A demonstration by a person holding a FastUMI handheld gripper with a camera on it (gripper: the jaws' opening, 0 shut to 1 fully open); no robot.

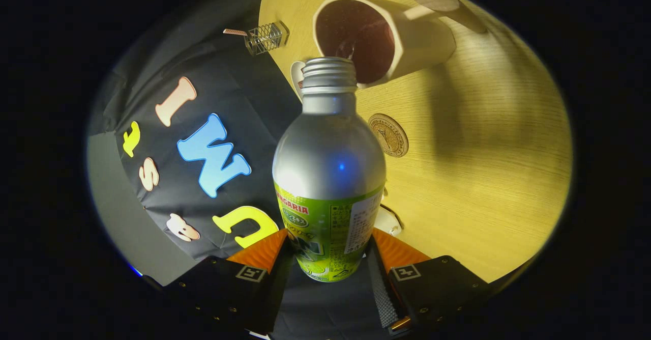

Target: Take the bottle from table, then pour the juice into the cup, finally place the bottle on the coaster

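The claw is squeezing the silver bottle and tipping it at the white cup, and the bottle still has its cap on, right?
Not quite: the bottle has no cap. The gripper view shows its bare threaded neck, open, pointing at the white cup. The rest is right: the claw squeezes the silver bottle from both sides, tipped toward the cup.

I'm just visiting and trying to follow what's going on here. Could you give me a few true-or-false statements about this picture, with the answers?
1. The gripper grips the bottle between its fingers. True.
2. The bottle's cap is on. False: its threaded mouth is open.
3. The bottle's mouth points toward the cup. True.
4. The cup is a clear glass. False: it is a pale opaque cup with a handle.
5. The bottle stands on the coaster. False: the coaster lies bare on the wooden table.
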